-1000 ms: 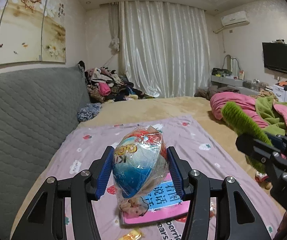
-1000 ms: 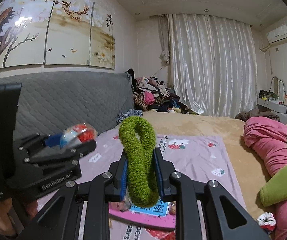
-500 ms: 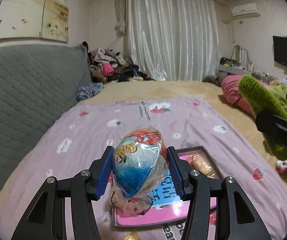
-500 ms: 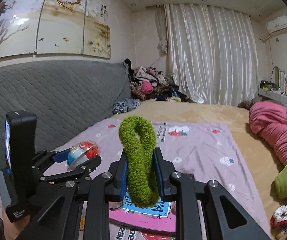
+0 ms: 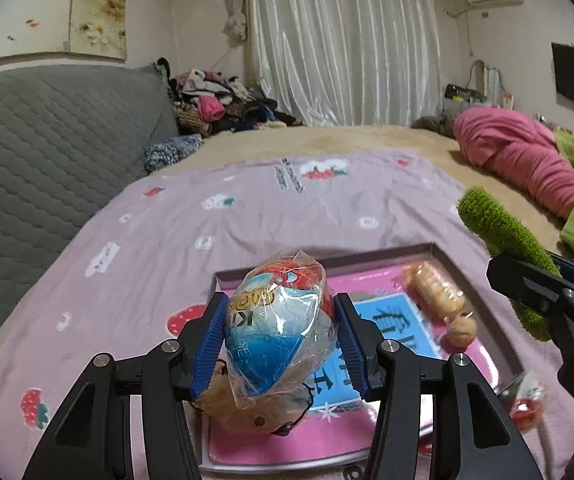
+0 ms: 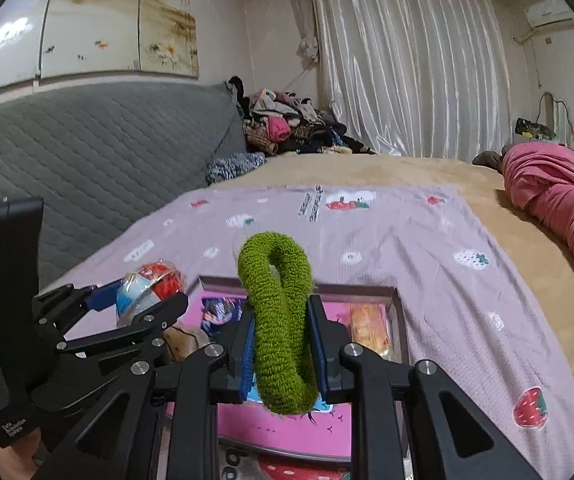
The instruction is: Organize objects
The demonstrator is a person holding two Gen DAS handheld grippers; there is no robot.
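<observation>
My left gripper (image 5: 281, 334) is shut on a plastic-wrapped toy egg (image 5: 279, 324), red on top and blue below; it shows again at the left of the right wrist view as the toy egg (image 6: 149, 290). My right gripper (image 6: 281, 350) is shut on a fuzzy green hair tie (image 6: 277, 320), whose loop stands up between the blue pads; the same green hair tie (image 5: 503, 240) appears at the right of the left wrist view. Both hang just above a shallow pink box (image 5: 427, 252) on the bed, which holds a wrapped orange snack (image 5: 435, 292), a walnut (image 5: 461, 330) and a brown pouch (image 5: 243, 412).
The box lies on a lilac strawberry-print sheet (image 5: 247, 216) over a tan bed. A grey quilted headboard (image 5: 39, 148) runs along the left. Pink and green bedding (image 5: 527, 160) is heaped at the right, a clothes pile (image 5: 215, 108) at the far corner. A small wrapped item (image 5: 527, 400) lies right of the box.
Both grippers have sunk toward the bed and moved forward, each keeping its grip. The pink box has come into fuller view under them, and the wall painting has slid up out of frame.
</observation>
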